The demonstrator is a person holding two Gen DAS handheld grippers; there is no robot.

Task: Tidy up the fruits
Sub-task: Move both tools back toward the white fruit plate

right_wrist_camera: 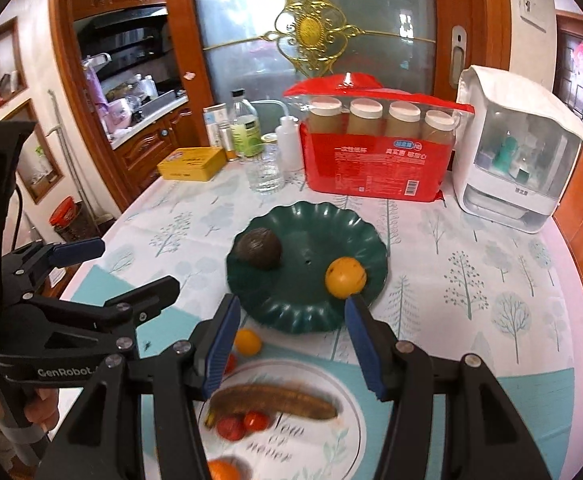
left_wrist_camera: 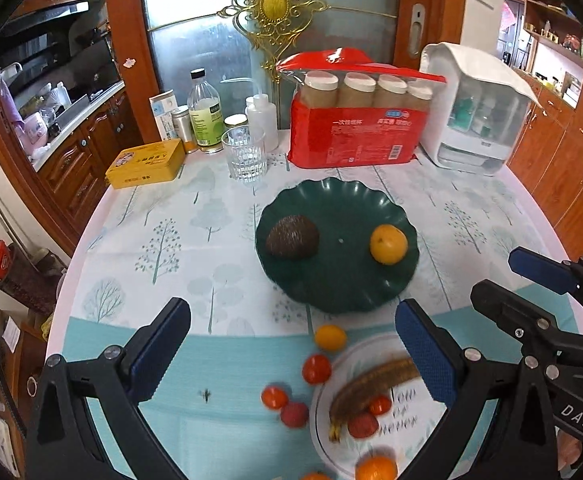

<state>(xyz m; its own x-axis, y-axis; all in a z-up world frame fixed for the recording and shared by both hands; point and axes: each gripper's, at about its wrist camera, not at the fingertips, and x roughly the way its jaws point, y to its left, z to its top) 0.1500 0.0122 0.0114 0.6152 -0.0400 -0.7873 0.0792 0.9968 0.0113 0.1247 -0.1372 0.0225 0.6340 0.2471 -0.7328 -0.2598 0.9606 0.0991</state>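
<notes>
Both claws, left (left_wrist_camera: 291, 354) and right (right_wrist_camera: 291, 344), gape empty above the banana (right_wrist_camera: 271, 400) plate (right_wrist_camera: 331, 440).

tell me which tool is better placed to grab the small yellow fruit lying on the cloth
Left, probably. The yellow fruit lies between the open left tool fingers; the right tool sits off toward the white plate.
</notes>
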